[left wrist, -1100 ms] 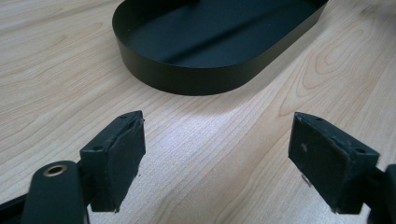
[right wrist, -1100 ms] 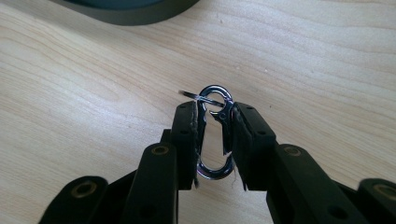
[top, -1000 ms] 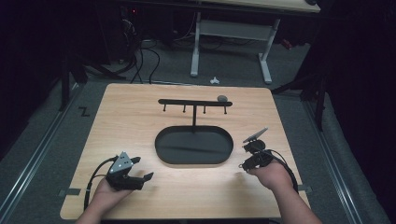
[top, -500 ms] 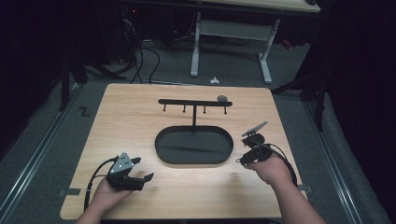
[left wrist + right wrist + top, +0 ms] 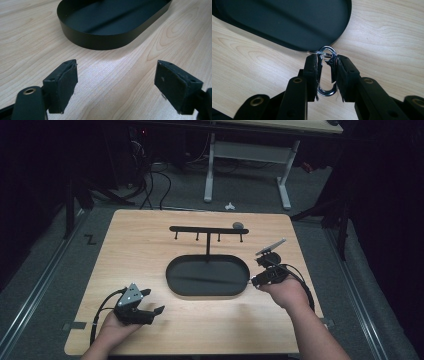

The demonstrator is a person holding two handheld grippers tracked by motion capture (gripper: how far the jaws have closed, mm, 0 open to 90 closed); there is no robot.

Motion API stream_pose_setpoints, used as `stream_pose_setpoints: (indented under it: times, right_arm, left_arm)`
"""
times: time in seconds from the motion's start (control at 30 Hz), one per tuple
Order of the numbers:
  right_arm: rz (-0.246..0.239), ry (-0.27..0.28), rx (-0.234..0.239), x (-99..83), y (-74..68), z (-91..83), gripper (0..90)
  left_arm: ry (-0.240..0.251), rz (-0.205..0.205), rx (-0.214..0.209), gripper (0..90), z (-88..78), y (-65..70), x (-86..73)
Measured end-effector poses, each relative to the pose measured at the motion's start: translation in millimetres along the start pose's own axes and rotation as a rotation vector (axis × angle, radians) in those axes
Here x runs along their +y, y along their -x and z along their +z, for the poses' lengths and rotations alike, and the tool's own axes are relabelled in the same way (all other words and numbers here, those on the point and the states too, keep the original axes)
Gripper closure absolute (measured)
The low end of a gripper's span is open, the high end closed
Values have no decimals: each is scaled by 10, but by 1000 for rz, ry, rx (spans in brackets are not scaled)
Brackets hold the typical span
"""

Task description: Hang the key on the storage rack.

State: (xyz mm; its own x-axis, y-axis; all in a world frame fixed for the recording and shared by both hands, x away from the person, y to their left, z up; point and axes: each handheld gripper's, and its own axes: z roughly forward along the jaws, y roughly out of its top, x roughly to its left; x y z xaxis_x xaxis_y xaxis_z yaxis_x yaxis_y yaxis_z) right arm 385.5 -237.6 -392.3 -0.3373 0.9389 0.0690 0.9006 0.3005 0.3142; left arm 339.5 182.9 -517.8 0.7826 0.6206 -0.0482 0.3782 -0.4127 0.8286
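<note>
**Carabiner in my right tool, hook rack beyond the tray**

I hold a silver carabiner clip pinched between the pads of my right tool, its long axis running along the jaws, ring end outward. It sits just off the right end of the black oval tray. The hook rack rises beyond, toward the bench's far edge. My left tool rests wide open and empty near the near-left corner, farther off.
</note>
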Motion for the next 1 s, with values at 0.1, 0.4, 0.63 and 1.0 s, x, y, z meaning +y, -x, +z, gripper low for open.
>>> stream_pose_setpoints:
  times: [0.1, 0.4, 0.63, 1.0]
  right_arm:
    - [-13, 6, -4, 44, -15, -73, 712]
    - [-2, 34, 0, 133, -18, -232, 712]
    - [4, 56, 6, 229, -29, -370, 712]
    - [-1, 80, 16, 367, -46, -491, 712]
  left_arm:
    - [1, -2, 0, 194, 2, -4, -1]
    - [5, -4, 1, 194, -2, -7, 0]
    - [3, -4, 1, 194, -5, -4, -1]
    - [2, -4, 0, 194, -9, -4, -3]
